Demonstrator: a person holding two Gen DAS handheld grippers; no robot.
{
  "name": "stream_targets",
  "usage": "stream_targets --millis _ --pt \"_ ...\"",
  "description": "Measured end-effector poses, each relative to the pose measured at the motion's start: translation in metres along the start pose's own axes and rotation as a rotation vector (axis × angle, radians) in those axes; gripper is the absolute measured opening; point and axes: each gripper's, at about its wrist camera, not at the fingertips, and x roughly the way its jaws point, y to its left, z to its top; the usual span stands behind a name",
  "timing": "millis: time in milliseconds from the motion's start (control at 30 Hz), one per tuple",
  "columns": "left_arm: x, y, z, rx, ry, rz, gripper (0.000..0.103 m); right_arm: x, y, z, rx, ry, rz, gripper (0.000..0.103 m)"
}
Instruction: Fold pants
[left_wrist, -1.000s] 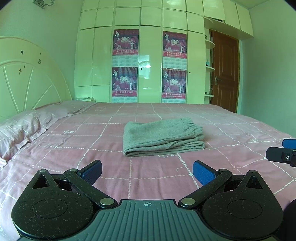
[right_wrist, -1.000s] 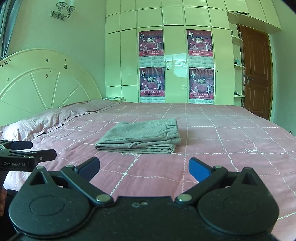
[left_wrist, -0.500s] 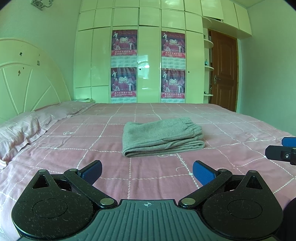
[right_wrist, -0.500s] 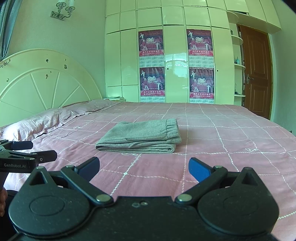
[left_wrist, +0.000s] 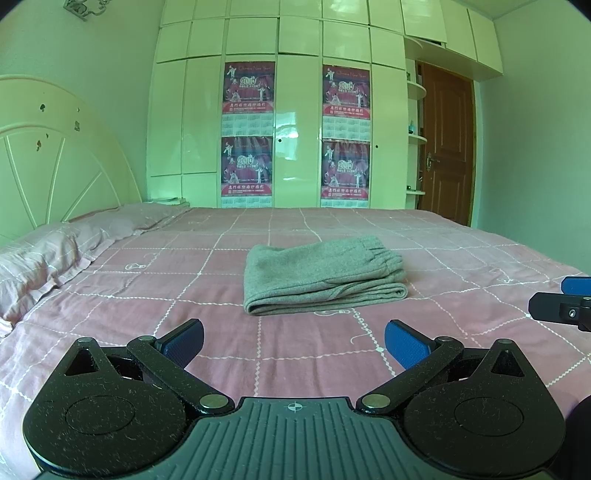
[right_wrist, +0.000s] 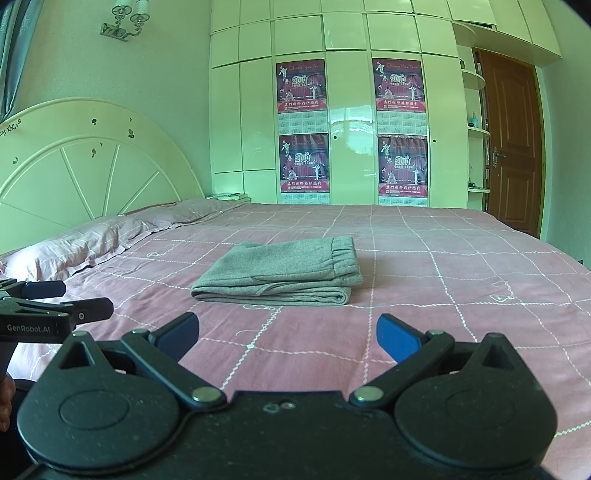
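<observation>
Grey pants (left_wrist: 321, 275) lie folded into a compact rectangle on the pink checked bed (left_wrist: 184, 295), elastic waistband on top at the right. They also show in the right wrist view (right_wrist: 284, 271). My left gripper (left_wrist: 293, 341) is open and empty, held back from the pants above the bed's near side. My right gripper (right_wrist: 286, 338) is open and empty, also short of the pants. Each gripper shows at the edge of the other's view, the right one (left_wrist: 561, 304) and the left one (right_wrist: 59, 302).
Pink pillows (right_wrist: 92, 243) lie along the cream headboard (right_wrist: 85, 173) at the left. Cream wardrobe doors with red posters (left_wrist: 295, 136) stand behind the bed. A brown door (left_wrist: 447, 147) is at the right.
The left wrist view has shifted slightly, so the pants sit a little lower and to the left. Both grippers stay open and the pants have not moved.
</observation>
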Motion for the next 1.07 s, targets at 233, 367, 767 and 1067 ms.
stream_targets --millis 233,367,767,1067 --pt "-0.0005 -0.0018 -0.0008 0.025 0.003 0.018 0.103 0.0 -0.0006 0.0001 0.0 0.001 0.0 0.097" --pt "-0.002 -0.0065 -0.0002 0.046 0.003 0.012 0.103 0.0 -0.0008 0.0003 0.0 0.001 0.001 0.097" --pt "-0.0058 -0.0021 0.0006 0.02 -0.005 -0.003 0.103 0.0005 -0.0006 0.0003 -0.001 0.001 0.001 0.097" --pt "-0.0062 -0.0045 0.0009 0.02 0.0 -0.008 0.103 0.0004 -0.0006 0.0003 -0.001 0.001 0.001 0.097"
